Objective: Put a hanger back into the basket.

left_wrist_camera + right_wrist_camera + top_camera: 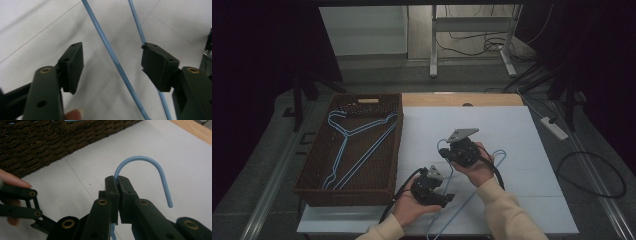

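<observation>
A blue wire hanger [503, 156] lies on the white table sheet [512, 120]. My right gripper [447, 151] is shut on the base of its hook [150, 161]. In the right gripper view the pads [111, 187] press together on the wire and the hook curls up and over to the right. My left gripper [446, 198] sits lower, nearer the table's front edge. It is open, with one hanger wire [117, 65] running between its pads [75, 62] and touching neither. A second wire passes behind the right pad.
A dark woven basket [312, 165] stands at the left of the table and holds other blue hangers [362, 145]. Its wall [50, 140] is close beyond my right gripper. Cables and a power strip [554, 127] lie on the floor to the right.
</observation>
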Available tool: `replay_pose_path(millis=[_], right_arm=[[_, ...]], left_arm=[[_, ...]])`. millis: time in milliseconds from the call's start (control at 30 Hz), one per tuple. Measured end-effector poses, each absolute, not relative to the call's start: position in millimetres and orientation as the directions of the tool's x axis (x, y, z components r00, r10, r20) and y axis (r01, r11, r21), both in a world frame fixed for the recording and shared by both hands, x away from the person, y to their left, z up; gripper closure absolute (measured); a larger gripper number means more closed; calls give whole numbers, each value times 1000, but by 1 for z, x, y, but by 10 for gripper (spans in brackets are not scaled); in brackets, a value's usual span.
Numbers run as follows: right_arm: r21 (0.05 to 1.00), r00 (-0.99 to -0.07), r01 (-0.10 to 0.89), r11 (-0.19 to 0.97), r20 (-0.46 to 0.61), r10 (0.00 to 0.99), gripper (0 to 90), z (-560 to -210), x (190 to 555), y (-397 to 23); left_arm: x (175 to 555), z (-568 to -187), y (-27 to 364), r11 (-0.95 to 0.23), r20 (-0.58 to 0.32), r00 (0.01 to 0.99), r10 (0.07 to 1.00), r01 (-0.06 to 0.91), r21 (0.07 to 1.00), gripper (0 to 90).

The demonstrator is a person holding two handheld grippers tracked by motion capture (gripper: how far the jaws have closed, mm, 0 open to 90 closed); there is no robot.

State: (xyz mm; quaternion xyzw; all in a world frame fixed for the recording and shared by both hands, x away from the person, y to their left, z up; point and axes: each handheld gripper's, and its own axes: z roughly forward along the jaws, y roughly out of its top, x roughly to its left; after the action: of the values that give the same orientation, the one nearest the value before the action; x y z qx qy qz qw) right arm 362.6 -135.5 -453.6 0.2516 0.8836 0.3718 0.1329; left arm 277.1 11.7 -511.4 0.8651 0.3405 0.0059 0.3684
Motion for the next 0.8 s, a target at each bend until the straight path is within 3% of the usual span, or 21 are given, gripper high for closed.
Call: replay_pose_path(millis=[400,800], right_arm=[[748,-833,335,573,-48,551,874,-448,360,-141],[806,-818,320,499,-31,575,846,-435,349,-164]], left_arm=[[288,-518,12,-441,-377,724,578,666,602,768],[285,-509,14,-384,-375,700,608,673,632,841]])
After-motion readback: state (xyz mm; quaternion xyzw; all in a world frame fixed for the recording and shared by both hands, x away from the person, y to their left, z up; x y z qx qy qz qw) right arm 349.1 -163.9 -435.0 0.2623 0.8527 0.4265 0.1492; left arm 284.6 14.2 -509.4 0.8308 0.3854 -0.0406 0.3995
